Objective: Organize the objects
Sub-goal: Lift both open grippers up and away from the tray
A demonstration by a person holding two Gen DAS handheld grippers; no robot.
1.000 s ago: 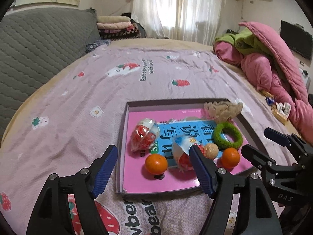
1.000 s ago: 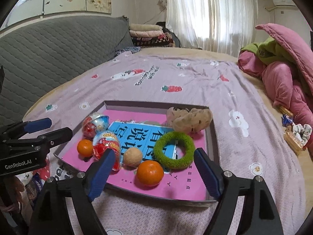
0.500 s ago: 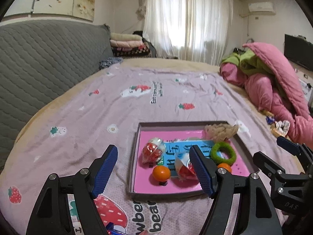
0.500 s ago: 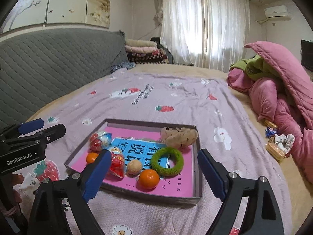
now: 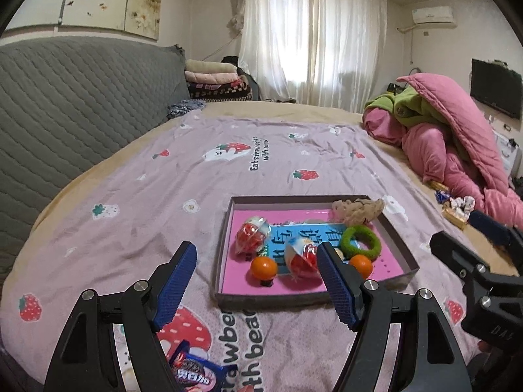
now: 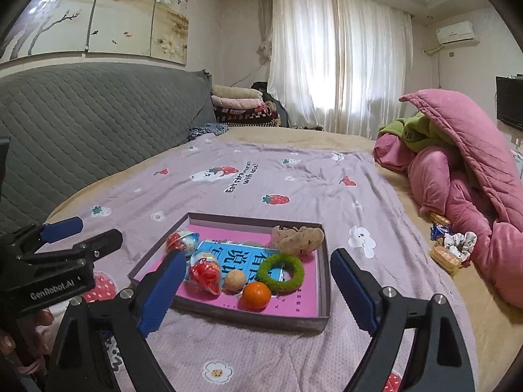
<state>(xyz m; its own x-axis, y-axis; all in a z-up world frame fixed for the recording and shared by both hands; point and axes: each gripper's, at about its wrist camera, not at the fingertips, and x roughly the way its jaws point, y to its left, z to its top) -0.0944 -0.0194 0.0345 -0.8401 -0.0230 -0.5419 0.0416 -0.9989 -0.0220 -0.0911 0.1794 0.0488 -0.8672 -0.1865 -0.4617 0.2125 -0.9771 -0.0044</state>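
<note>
Both jaws stand wide apart and hold nothing: left gripper (image 5: 256, 277) hangs above the sheet just short of the tray (image 5: 271, 297), right gripper (image 6: 258, 292) over the tray's near edge. Inside the tray, on the blue book (image 6: 242, 258), lie two foil eggs (image 6: 204, 274), a walnut (image 6: 234, 281), two oranges (image 6: 256, 295), a green ring (image 6: 281, 271) and, at the far corner, a beige scrunchie (image 6: 299, 238). Beyond the tray's right side, by the pink quilt (image 6: 474, 176), sit loose snacks (image 6: 444, 256); a wrapper (image 5: 193, 372) lies on the near side, under my left fingers. I judge the risks are these: oranges and walnut roll if nudged, the soft bed lets the tray tip under a push, and my two grippers, near each other, could collide.
</note>
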